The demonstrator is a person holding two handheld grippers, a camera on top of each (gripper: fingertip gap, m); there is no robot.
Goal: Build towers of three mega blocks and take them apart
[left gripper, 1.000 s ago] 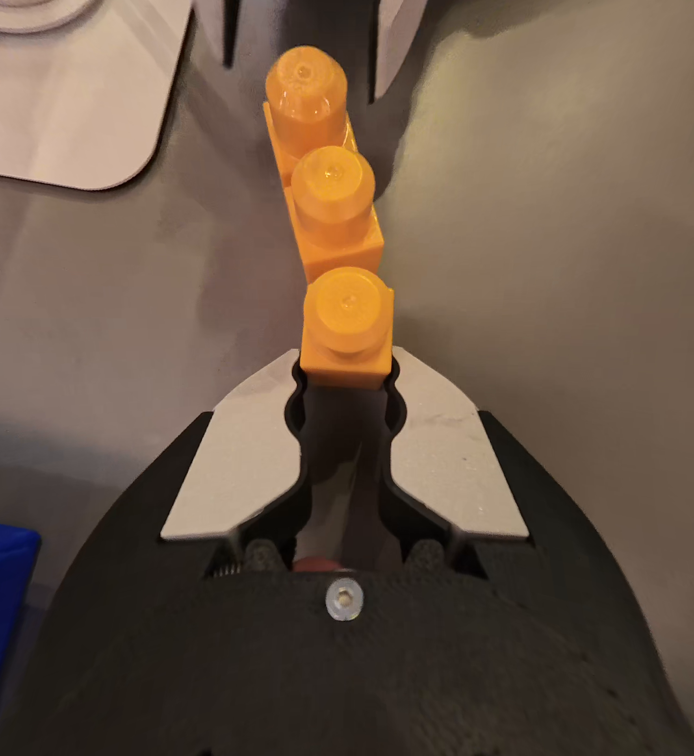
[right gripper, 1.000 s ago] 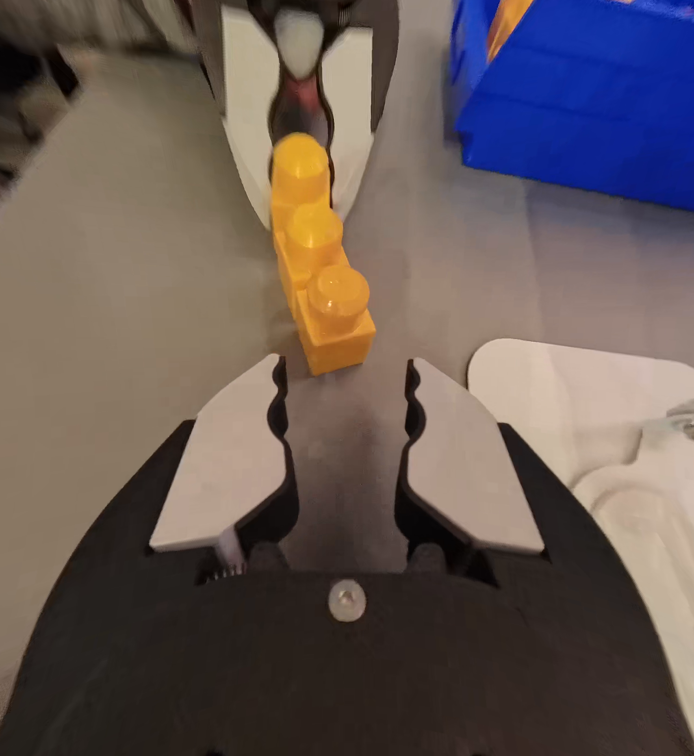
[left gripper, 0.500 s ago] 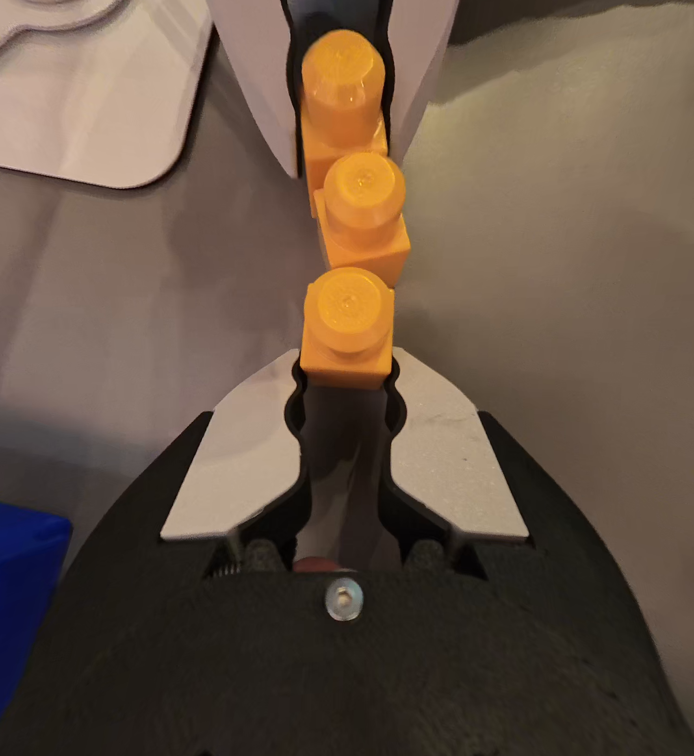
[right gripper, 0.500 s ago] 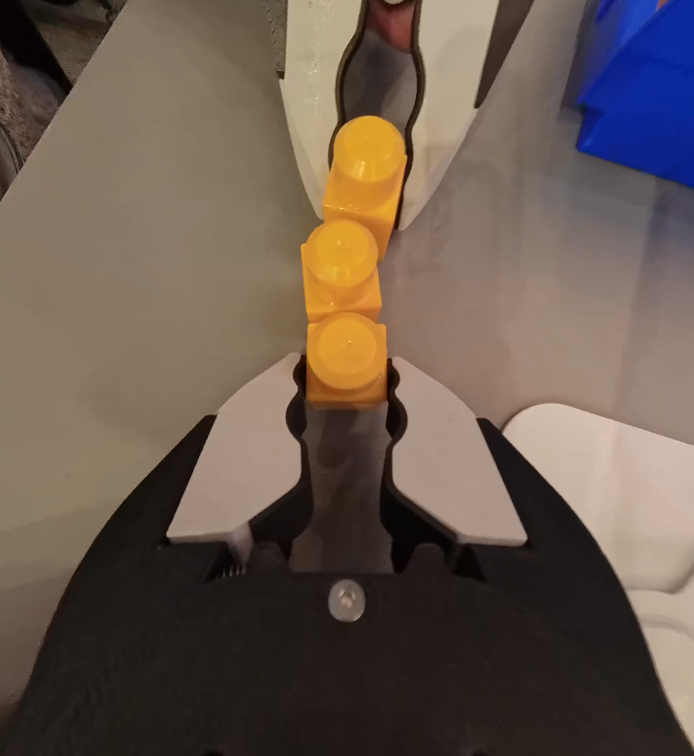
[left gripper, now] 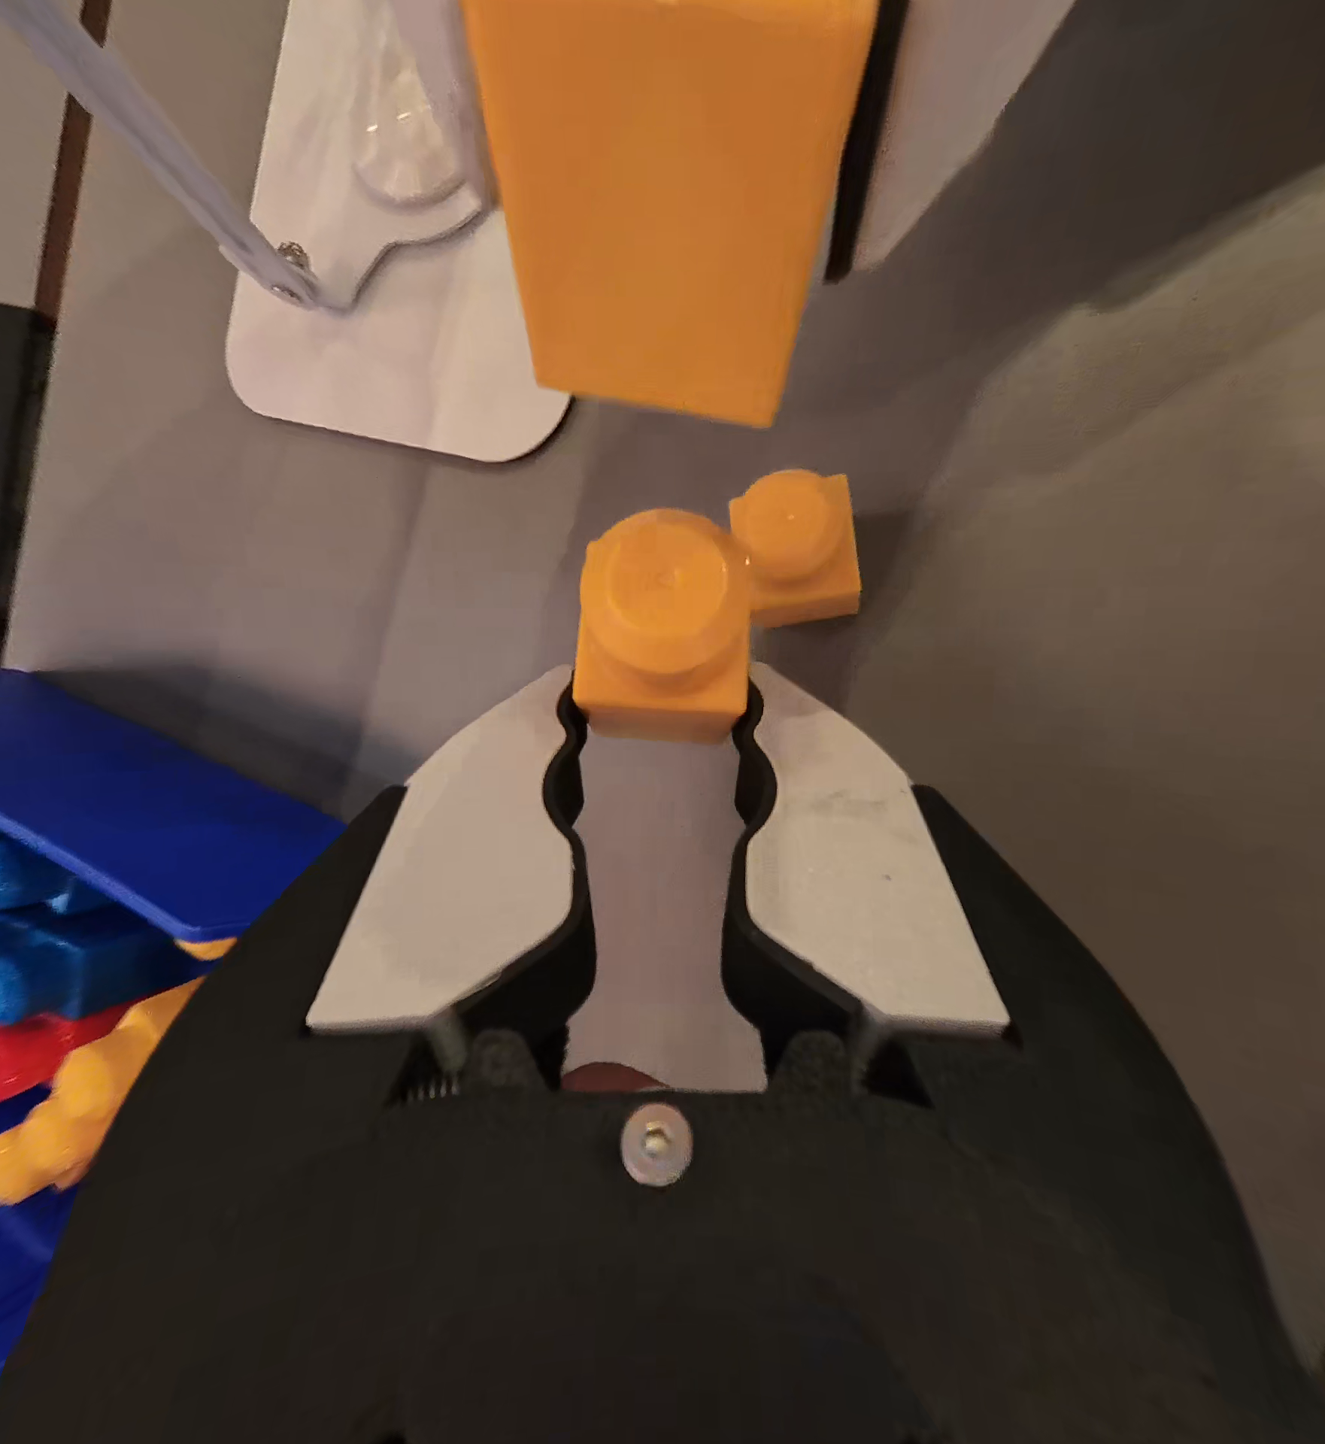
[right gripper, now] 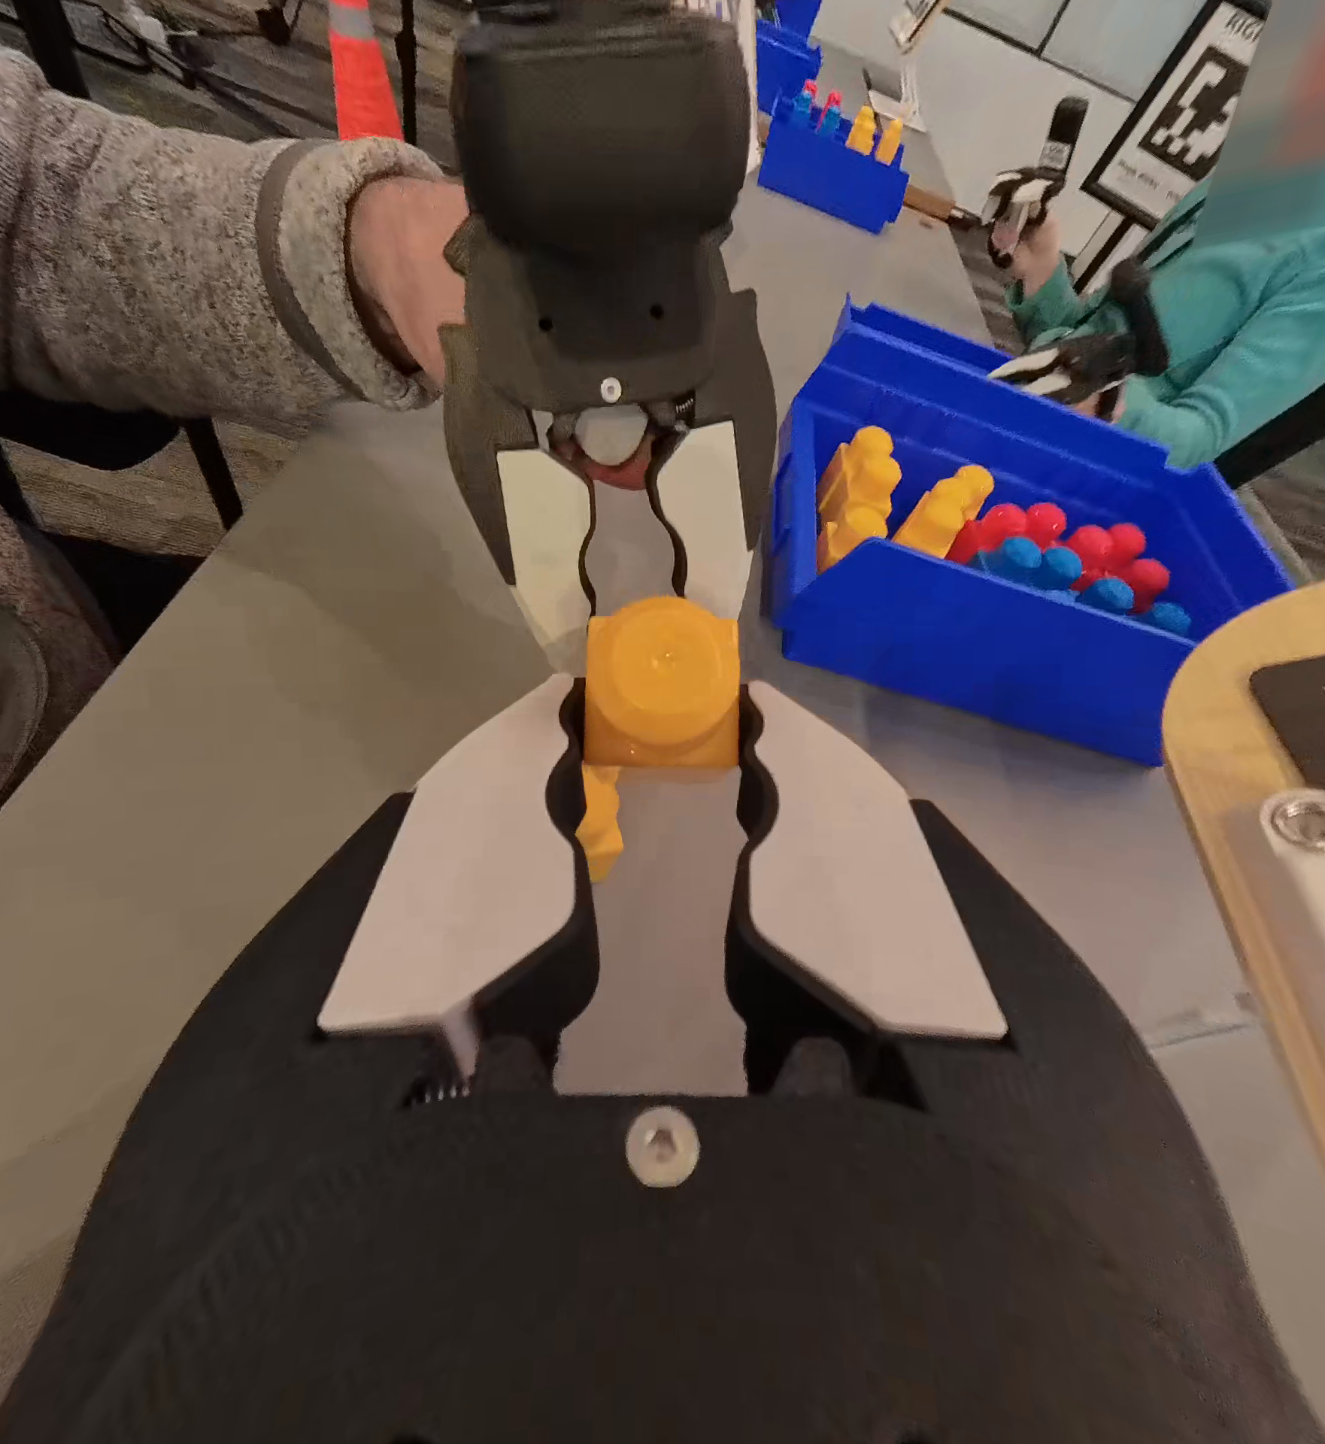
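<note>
My left gripper (left gripper: 661, 695) is shut on an orange mega block (left gripper: 663, 625), stud facing the camera, held above the grey table (left gripper: 1112, 703). A second orange block (left gripper: 796, 547) sits loose on the table just beyond it. My right gripper (right gripper: 659, 703) is shut on another orange block (right gripper: 659, 688); in the left wrist view that block (left gripper: 659, 195) hangs large at the top. The left gripper (right gripper: 636, 617) faces my right one, tips nearly meeting. A piece of orange block (right gripper: 601, 820) shows through the gap between my right fingers.
A blue bin (right gripper: 995, 648) of red, blue and orange blocks stands at the right, and also shows in the left wrist view (left gripper: 97, 820). A white plate (left gripper: 378, 375) lies beyond. A wooden board (right gripper: 1230, 703) is at the right. Another person (right gripper: 1230, 312) works farther back. The left gripper's tips are roughly 9 cm from the right gripper's.
My right gripper closed on the end block of the row of three. Both grippers then lifted their blocks off the table and apart. The middle block stayed on the table.
</note>
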